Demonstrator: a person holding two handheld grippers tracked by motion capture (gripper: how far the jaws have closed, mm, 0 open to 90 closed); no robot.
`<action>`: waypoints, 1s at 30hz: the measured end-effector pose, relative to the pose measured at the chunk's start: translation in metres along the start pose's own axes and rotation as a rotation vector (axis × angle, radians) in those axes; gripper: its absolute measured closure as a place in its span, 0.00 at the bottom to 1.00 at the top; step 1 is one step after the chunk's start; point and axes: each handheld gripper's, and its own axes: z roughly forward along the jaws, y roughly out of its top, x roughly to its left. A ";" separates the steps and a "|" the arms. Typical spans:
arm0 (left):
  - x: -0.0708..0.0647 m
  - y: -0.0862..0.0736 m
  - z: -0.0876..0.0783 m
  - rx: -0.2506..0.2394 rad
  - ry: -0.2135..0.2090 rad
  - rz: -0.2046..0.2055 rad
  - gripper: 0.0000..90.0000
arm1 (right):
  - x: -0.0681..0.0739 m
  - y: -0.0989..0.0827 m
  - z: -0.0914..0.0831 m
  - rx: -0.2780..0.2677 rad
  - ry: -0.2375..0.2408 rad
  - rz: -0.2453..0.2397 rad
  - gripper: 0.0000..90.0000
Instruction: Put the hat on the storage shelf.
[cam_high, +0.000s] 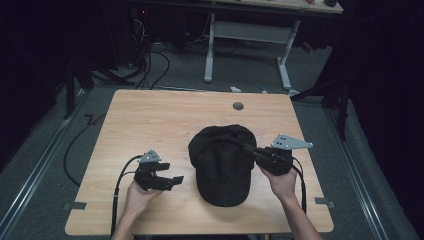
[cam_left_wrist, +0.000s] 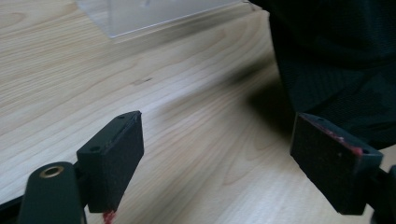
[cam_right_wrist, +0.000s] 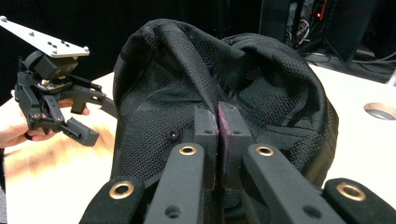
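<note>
The right tongs (cam_high: 248, 148) are clamped on a pinch of fabric at the crown of the black cap (cam_high: 221, 167), which sits mid-worktop (cam_high: 150, 120) in the high view, brim toward the person; the left tongs (cam_high: 167, 181) hover wide open with nothing in them, just left of the cap. In the left gripper view its pads (cam_left_wrist: 112, 161) are spread over bare wood, with the cap (cam_left_wrist: 336, 56) off to one side and not between them. In the right gripper view the jaws are pressed tight together on a ridge of mesh, the cap (cam_right_wrist: 261, 93) bunched up around it. My worry: that's a thin fold of floppy cloth, so any tug could slip it free or just drag and deform the cap, since nothing is holding the other side.
</note>
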 end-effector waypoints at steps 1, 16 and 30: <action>-0.006 0.001 0.001 0.011 -0.020 0.004 0.20 | 0.000 0.001 0.000 -0.002 0.004 -0.002 0.98; -0.032 0.013 0.015 0.035 -0.132 -0.010 0.21 | 0.004 0.005 0.005 -0.020 0.048 -0.026 0.98; -0.049 0.015 0.022 0.086 -0.229 0.010 0.29 | 0.005 0.006 0.003 -0.071 0.089 -0.059 0.98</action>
